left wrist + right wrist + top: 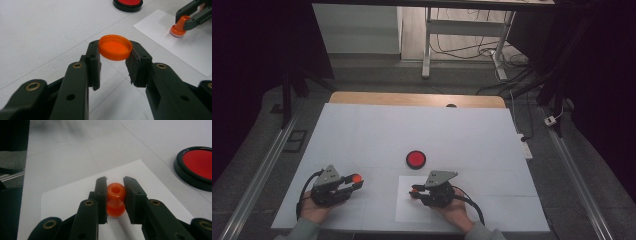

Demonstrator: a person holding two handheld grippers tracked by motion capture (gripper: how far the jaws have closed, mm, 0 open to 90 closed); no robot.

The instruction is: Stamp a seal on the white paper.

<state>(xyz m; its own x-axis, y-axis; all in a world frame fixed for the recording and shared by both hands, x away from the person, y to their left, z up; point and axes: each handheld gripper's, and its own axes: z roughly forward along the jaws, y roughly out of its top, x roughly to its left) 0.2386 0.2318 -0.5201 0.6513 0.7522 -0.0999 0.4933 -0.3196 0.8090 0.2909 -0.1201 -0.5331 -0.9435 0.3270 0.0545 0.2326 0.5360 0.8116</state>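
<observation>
Near the front edge of the white table (362, 130), towards its left corner, we see the left gripper (357, 181) clamped on an orange cap (356, 177), its jaws pressing the cap's rim from both sides. From the left gripper view the cap (115, 47) sits between the two pads with its hollow side turned up towards the camera, held clear above the table surface. Closer to the middle of the front edge lies a white sheet of paper (404, 210), and over its upper part the right gripper (414, 191) grasps a small orange stamp (414, 192). From the right gripper view the stamp (115, 200) stands upright between the pads, which squeeze its narrower neck; its wider base touches the paper (62, 202), and a round hollow shows in its top. The left gripper view also catches that stamp (179, 28) farther off, base down on the sheet (185, 50), near the sheet's far edge. Beyond the paper, roughly at the middle of the table, rests a round red ink pad (416, 159) in a black rim, apart from both grippers and just off the sheet's far edge. A person's hands hold both tools from the front edge, with the sleeves showing at the bottom of the high view.
</observation>
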